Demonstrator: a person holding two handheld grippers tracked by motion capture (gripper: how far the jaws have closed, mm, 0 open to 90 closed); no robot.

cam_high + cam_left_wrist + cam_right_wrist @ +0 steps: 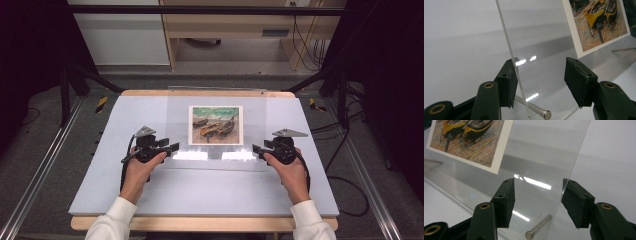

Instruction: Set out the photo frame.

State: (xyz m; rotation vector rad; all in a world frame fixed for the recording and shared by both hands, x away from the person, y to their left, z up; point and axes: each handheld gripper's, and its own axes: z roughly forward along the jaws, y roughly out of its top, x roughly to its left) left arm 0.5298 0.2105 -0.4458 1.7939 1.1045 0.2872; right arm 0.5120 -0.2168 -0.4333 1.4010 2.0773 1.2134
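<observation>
Okay, you're straddling the clear sheet (215, 127) edges with both grippers (170, 147) (256, 148) spread, not pinching; close evenly, keeping the picture (215, 125) centered.

Wooden cabinet (225, 30) beyond table (200, 200)

A clear sheet (220, 130) lies across the middle of the table (100, 190), with a picture (215, 125) at its centre. The left gripper (172, 148) sits at the sheet's left edge, the right gripper (256, 149) at its right edge, both toward the near side and pointing inward at each other. Under the sheet, a metal pin (541, 113) lies by each gripper's jaws. The picture sits beyond and between the grippers.
</observation>
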